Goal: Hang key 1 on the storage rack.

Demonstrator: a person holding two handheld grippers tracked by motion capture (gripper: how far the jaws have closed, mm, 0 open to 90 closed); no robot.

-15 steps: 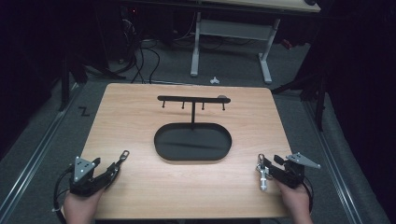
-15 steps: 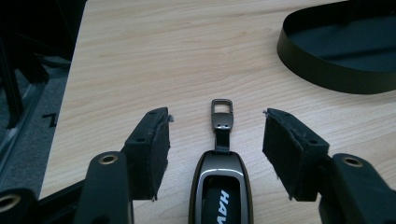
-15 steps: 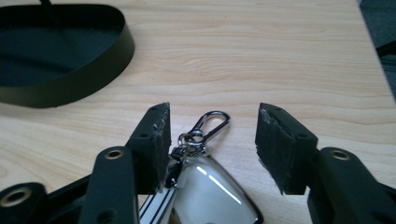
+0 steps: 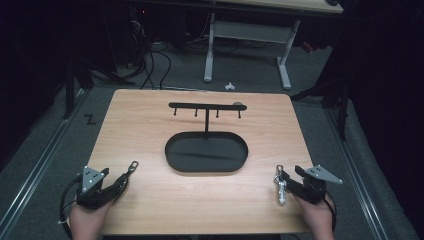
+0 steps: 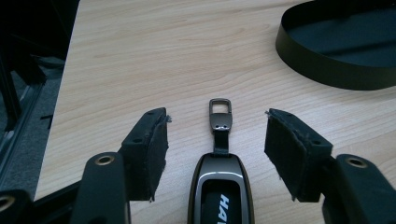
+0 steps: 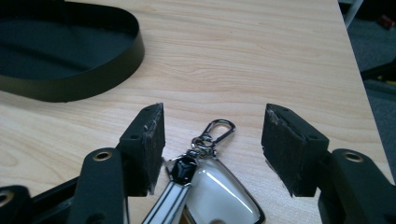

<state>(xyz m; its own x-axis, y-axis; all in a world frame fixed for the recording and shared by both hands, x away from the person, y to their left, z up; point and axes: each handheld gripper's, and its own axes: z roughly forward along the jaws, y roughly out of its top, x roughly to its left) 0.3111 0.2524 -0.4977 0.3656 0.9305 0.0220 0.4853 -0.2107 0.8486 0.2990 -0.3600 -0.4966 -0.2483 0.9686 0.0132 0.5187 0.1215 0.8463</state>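
1. At the near left corner of the desk [image 4: 150, 115], a hand [image 4: 85, 220] holds the left tool [image 4: 126, 172] low and angled up-right toward the tray; its jaws stand apart, released, with a dark key fob [image 5: 222, 186] lying between them, untouched by either pad.
2. At the near right corner, the other hand [image 4: 316, 217] holds the right tool [image 4: 280, 182] pointing left (roughly level); its jaws are also parted, and a white key fob [image 6: 210, 196] lies between them, close against one pad; whether it is gripped I cannot tell.
3. Mid-desk sits a black oval tray [image 4: 172, 157] with a hook rack [image 4: 206, 106] rising on a post behind it; nothing lies between the tools and the tray.
4. The dark fob's long axis runs along the left tool's jaws, its metal loop [image 5: 219, 105] pointing away from the hand. The white fob's clasp [image 6: 217, 128] also points outward, tilted slightly aside.
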